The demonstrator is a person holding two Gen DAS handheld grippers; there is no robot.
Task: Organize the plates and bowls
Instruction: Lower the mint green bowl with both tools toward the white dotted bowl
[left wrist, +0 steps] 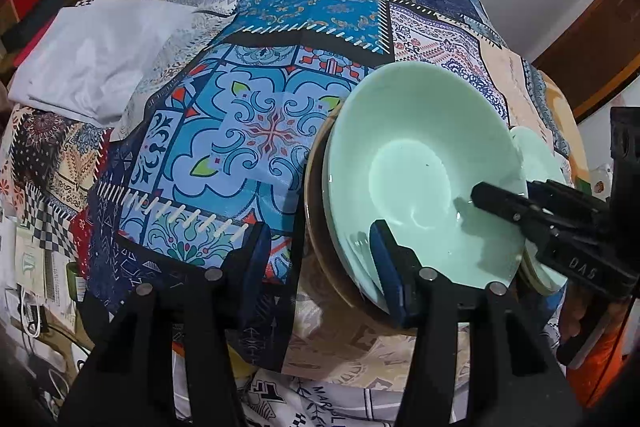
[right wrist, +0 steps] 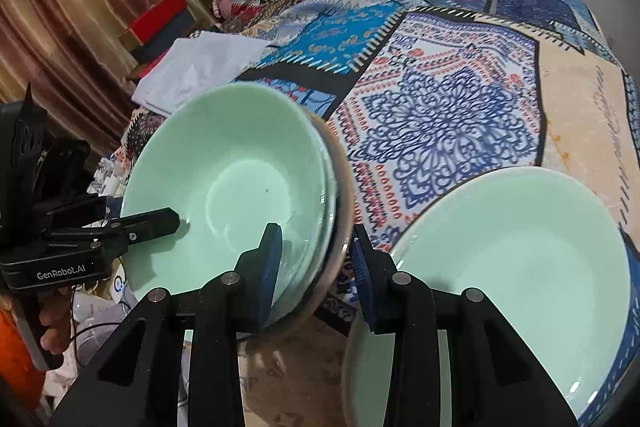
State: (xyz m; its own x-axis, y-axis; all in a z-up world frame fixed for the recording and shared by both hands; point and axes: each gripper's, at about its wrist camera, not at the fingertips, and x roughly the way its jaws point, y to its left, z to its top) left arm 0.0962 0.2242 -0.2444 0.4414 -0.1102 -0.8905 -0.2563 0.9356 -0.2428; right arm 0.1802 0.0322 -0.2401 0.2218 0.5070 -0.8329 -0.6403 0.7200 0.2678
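On the patchwork quilt [right wrist: 440, 115] sits a stack of mint-green bowls [right wrist: 224, 163], brown bowl lowest; left gripper [left wrist: 320, 259] jaws spread, straddling the near rim, pads clear. Right gripper [right wrist: 316, 267] jaws part-open astride the opposite rim, contact uncertain; mint plate [right wrist: 520, 259] beside.

A stack of mint-green bowls [right wrist: 240, 183] nests inside a brown-rimmed bowl [right wrist: 342, 211]; the whole stack is tilted, its open side facing the cameras, above the patchwork-covered bed. Just beside it, on the right-hand side, lies a single mint-green plate [right wrist: 516, 259], shallow, glossy and empty.
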